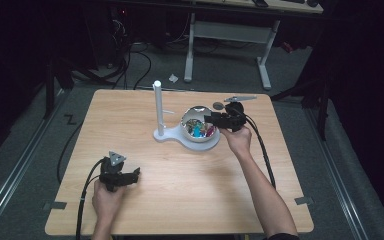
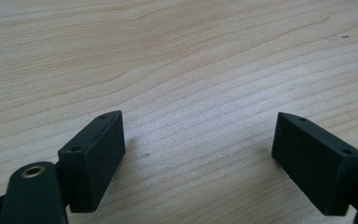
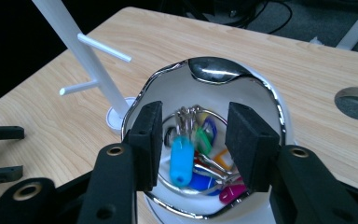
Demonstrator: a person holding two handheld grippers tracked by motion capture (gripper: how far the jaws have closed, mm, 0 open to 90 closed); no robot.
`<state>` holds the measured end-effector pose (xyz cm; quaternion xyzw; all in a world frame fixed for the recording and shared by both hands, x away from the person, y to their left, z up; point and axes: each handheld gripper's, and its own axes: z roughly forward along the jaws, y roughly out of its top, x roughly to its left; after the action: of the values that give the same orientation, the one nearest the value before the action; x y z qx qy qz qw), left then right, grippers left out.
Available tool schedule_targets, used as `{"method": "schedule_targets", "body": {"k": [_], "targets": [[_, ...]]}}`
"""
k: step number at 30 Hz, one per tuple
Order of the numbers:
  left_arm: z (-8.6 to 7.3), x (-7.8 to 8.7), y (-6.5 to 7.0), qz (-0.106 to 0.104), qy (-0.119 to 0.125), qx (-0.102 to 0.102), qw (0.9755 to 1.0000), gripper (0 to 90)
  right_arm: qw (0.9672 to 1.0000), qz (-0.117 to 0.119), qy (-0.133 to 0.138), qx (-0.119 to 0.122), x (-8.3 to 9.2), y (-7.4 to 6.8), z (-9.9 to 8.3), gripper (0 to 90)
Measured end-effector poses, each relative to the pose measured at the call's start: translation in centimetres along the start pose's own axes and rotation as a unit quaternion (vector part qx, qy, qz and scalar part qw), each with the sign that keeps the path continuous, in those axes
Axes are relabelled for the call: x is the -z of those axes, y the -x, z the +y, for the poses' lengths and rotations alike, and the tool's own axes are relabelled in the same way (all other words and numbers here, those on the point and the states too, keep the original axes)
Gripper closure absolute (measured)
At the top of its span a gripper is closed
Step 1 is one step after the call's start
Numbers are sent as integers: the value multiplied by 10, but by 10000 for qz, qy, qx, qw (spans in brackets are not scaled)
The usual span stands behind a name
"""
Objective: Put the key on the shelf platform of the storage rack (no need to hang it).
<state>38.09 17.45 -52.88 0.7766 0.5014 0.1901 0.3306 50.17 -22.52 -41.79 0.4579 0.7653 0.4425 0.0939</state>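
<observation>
Right gripper (image 3: 193,140) is hovering with jaws apart above the bowl (image 3: 270,93), blue tag (image 3: 182,161) between them ungripped; the stand (image 3: 81,58) is bearing nothing.

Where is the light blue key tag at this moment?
The light blue key tag is inside the shiny bowl, among the other coloured tags, seen in the right gripper view between the open jaws of the right tool.
</observation>
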Motion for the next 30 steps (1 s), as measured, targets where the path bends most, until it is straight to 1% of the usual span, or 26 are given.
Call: {"method": "schedule_targets", "body": {"k": [1,2,4,6,10,11,12,15,16,17,20,26,28,30], "targets": [[0,0,0,-2,-6,-6,10000,176,10000,1,46,0,3,1,-1,558],[0,0,0,-2,-5,-7,10000,176,9999,-9,133,-21,10,1,-4,552],[0,0,0,-2,-6,-7,10000,176,9999,-21,144,-5,13,2,-5,541],[0,0,0,-2,-5,-7,10000,176,9998,-62,162,55,20,1,-7,538],[0,0,0,0,1,2,10000,175,9993,-118,339,68,36,0,-13,538],[0,0,0,-2,-2,-4,10000,176,9992,-171,350,96,43,0,-15,536],[0,0,0,-2,-2,-4,10000,176,9992,-171,350,96,43,0,-15,536],[0,0,0,-1,-2,-3,10000,176,9989,-232,358,192,53,-4,-16,538],[0,0,0,-3,-8,-11,10000,176,9982,-268,469,260,61,-7,-18,542],[0,0,0,-3,-8,-11,10000,176,9982,-268,469,260,61,-7,-18,542],[0,0,0,-1,-3,-5,10000,176,9975,-292,582,260,71,-9,-22,544],[0,0,0,-2,-1,-3,10000,176,9974,-389,537,284,91,-14,-25,554],[0,0,0,-1,0,-2,10000,176,9970,-428,556,342,97,-16,-26,556],[0,0,0,-1,-2,-3,10000,176,9968,-440,565,345,100,-17,-26,556]]}}
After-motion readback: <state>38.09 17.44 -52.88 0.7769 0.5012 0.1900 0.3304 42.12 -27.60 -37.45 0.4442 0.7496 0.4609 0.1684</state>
